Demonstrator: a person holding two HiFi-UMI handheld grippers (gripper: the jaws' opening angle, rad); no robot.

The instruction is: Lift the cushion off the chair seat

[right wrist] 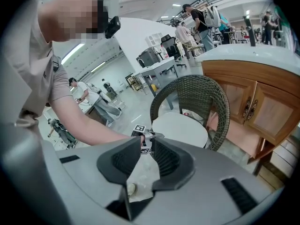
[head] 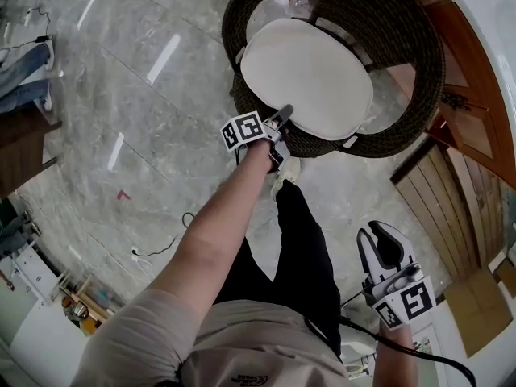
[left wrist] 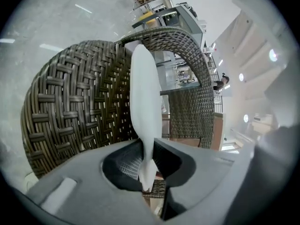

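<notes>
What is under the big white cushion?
The dark woven chair sits under the cushion. Its front rim and curved back show, but the seat itself is covered by the cushion.

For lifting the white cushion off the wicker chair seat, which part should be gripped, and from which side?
Its thin front edge, from the chair's open front. The cushion is broad but slim enough to pinch at the rim, while the back of the wicker chair wraps the rear and sides. The left gripper is pinching that near edge, which looks sound.
</notes>
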